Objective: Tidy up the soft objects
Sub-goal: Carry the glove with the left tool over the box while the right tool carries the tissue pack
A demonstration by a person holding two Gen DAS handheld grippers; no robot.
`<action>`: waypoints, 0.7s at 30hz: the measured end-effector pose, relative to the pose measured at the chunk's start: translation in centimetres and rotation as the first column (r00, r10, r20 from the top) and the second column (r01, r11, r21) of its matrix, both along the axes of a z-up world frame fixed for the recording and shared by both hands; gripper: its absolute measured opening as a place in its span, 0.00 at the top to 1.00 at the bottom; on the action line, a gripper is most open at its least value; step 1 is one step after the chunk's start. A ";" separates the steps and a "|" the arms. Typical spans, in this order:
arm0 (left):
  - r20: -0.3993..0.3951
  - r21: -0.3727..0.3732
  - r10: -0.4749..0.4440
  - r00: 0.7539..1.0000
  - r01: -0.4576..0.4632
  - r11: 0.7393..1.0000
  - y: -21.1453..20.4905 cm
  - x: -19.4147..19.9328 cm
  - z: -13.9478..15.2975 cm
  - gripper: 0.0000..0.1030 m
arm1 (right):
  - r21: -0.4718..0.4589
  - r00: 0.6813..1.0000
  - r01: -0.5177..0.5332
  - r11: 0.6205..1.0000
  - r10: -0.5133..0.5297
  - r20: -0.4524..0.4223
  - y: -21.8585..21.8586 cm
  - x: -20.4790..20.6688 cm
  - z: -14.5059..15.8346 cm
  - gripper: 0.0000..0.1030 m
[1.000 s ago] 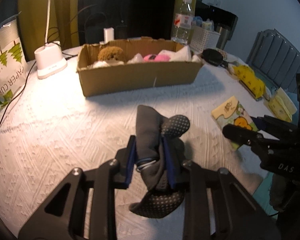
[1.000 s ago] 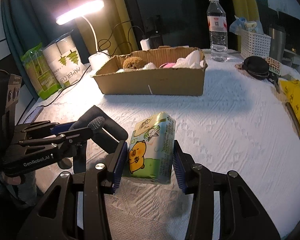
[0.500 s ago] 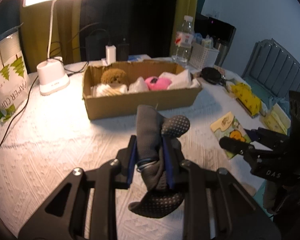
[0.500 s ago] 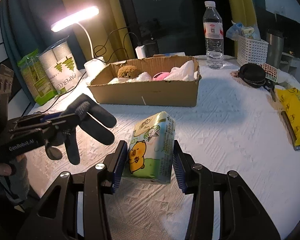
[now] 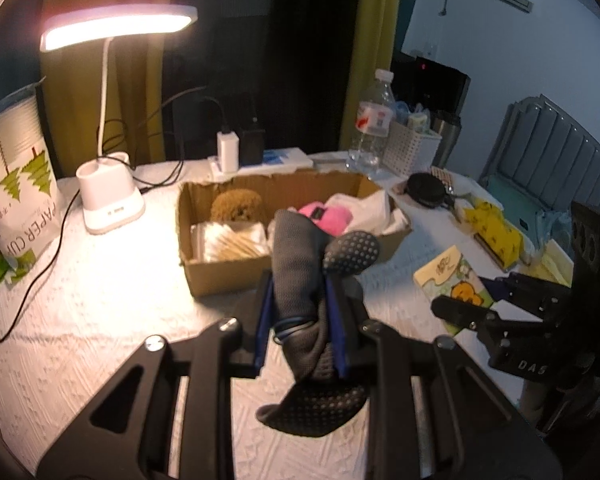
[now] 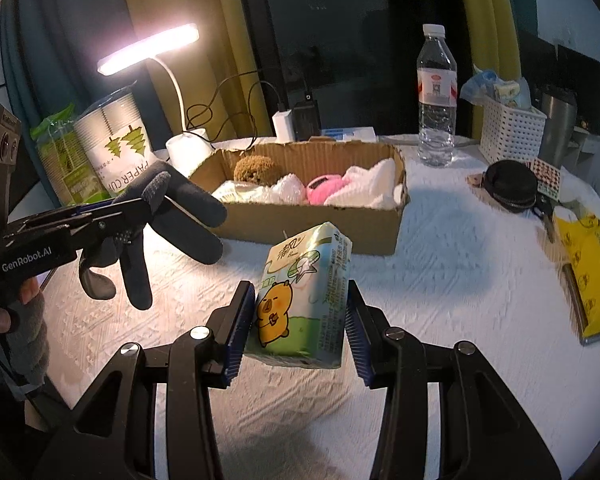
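Observation:
My left gripper [image 5: 300, 320] is shut on a dark grey glove [image 5: 300, 276] and holds it above the table, in front of the open cardboard box [image 5: 228, 276]. The glove [image 6: 180, 216] also hangs from that gripper at the left of the right wrist view. My right gripper [image 6: 300, 320] is shut on a green tissue pack with a yellow cartoon animal [image 6: 304, 296], held off the table short of the box [image 6: 312, 224]. The box holds a brown plush [image 6: 258, 168], a pink item [image 6: 324, 188] and white soft items [image 6: 368, 184].
A lit desk lamp [image 5: 108, 200] and a paper cup sleeve [image 5: 16, 180] stand at the left. A water bottle [image 6: 436, 96], a white basket [image 6: 512, 132], a black pouch [image 6: 510, 184] and a yellow pack [image 6: 592, 264] lie to the right. Cables run behind the box.
Both grippers have risen and moved toward the box, each still holding its object. The glove now hangs clear of the table.

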State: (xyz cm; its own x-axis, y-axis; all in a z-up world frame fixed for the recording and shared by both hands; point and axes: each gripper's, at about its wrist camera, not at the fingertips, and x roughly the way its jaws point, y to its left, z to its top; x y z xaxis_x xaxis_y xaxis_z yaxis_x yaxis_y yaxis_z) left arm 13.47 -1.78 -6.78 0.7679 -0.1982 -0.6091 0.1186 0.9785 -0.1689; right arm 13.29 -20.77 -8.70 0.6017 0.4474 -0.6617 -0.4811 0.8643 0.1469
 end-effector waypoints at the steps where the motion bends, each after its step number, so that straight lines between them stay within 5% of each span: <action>1: 0.004 0.001 0.003 1.000 -0.003 1.000 0.1 0.1 0.1 0.75 | -0.001 1.000 0.000 1.000 0.000 0.003 0.1 0.2 0.1 0.55; 21: 0.081 0.000 0.030 0.996 -0.030 1.000 1.9 4.1 2.5 0.75 | 0.002 0.998 0.013 1.000 -0.013 0.066 0.9 4.9 2.2 0.55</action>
State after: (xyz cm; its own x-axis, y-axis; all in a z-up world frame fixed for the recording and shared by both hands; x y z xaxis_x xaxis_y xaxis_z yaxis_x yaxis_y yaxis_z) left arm 17.57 0.13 -4.29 0.8202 -0.1734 -0.5452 0.1023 0.9821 -0.1585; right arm 18.14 -19.89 -6.50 0.6499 0.4405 -0.6193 -0.4786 0.8702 0.1168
